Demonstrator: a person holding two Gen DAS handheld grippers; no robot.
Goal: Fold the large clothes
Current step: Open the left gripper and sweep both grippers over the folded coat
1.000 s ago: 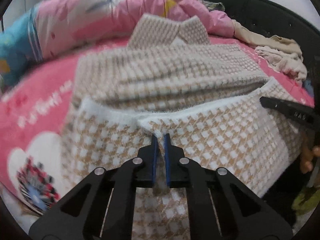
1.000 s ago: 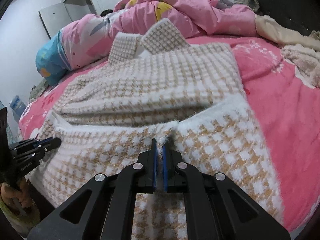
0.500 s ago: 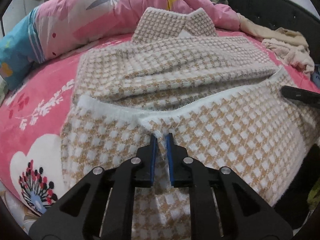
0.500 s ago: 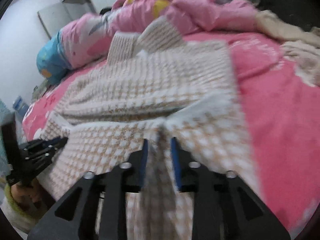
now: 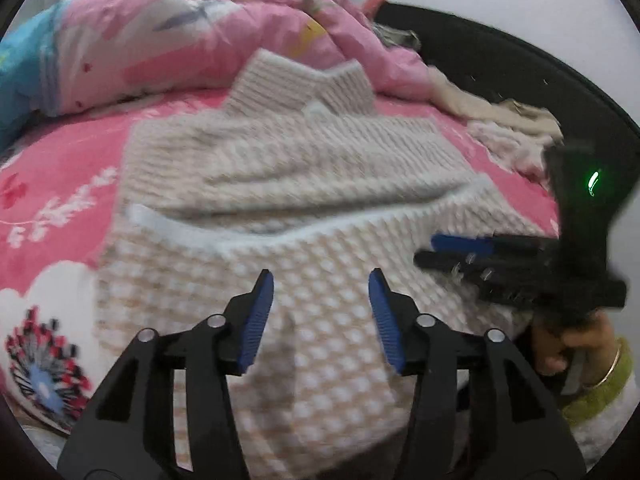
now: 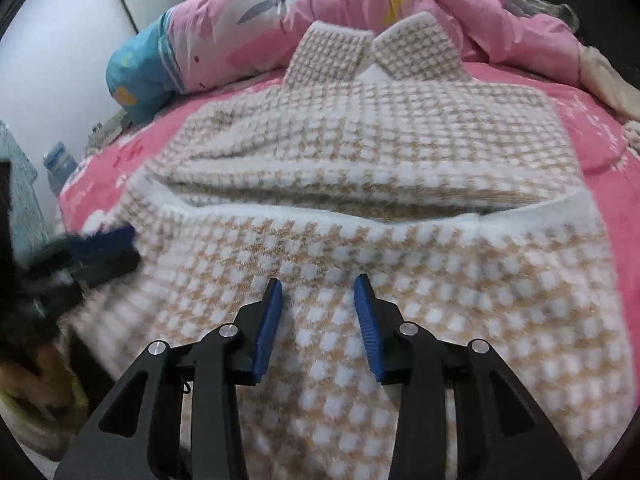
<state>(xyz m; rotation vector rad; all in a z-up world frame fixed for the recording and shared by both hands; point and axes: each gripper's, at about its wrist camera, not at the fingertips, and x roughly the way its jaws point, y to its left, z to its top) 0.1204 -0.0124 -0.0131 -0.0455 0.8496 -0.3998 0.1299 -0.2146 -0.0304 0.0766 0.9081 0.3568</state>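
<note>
- We see the houndstooth sweater [image 6: 360,168] flat on the pink bed sheet [image 6: 612,152], collar at 12 o'clock, hem folded up over its body.
- Left gripper [image 5: 321,312]: fingers opening, nothing pinched, hovering over the hem fold.
- Right gripper [image 6: 318,312]: fingers released, sweater beneath them.
- Pink duvet [image 6: 320,20] bunched beyond the collar.

Left hand-held gripper [image 5: 321,285] opening, empty
</note>
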